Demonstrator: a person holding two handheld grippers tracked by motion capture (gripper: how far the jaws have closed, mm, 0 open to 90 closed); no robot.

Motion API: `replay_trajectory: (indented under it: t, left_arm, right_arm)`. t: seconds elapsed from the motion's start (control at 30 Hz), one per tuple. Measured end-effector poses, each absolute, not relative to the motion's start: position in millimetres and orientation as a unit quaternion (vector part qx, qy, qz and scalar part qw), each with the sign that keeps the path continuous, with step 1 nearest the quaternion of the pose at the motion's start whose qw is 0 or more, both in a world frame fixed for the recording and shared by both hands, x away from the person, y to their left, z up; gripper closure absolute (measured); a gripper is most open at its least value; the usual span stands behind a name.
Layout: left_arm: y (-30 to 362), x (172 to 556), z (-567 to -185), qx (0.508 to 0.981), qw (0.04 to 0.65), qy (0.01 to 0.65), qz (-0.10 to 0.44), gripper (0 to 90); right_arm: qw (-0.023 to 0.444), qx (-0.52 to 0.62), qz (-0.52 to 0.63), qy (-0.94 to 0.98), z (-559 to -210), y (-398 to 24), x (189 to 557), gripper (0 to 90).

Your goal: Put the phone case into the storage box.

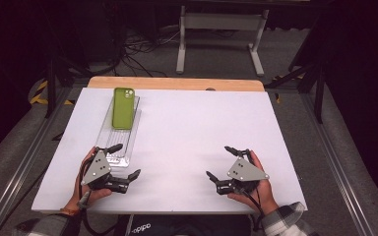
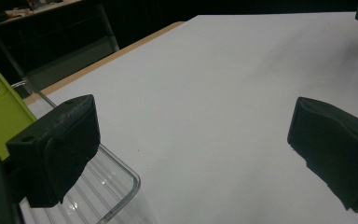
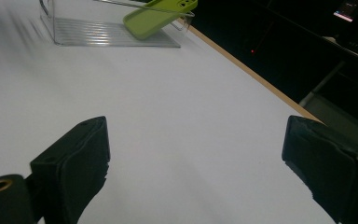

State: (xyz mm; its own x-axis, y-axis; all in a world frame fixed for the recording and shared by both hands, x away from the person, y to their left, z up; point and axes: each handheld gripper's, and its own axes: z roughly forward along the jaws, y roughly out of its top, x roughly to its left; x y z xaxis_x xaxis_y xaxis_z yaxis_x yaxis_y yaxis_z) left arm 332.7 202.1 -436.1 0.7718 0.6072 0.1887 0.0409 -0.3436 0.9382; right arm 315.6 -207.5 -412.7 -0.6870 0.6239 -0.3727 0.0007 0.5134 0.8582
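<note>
Phone (image 1: 123,108) lies in tray (image 1: 105,132) at table's (image 1: 187,128) far left, tilted on its rim

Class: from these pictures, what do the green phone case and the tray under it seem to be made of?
Green phone case: probably silicone or soft plastic; matte, even colour, no glare. Tray: clear hard plastic, likely acrylic; see-through walls, ribbed floor, bright glints on its rim.

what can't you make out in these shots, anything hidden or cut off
- Green phone case: its underside faces down into the clear tray; whether a phone sits inside cannot be told. In the left gripper view the frame's left edge cuts it off.
- Tray: its near end is behind the left gripper in the high view.
- Dark room beyond the white table: too dim to read.
</note>
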Motion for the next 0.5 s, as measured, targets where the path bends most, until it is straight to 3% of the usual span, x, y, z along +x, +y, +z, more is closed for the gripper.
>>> replay_trajectory:
  t: [0.5]
  left_arm:
    - [197.8,332.1,-434.2,0.781,0.530,0.197,0.267,3.0]
  right_arm:
    - [0.359,0.200,0.438,0.800,-412.9,-208.3,317.1,9.5]
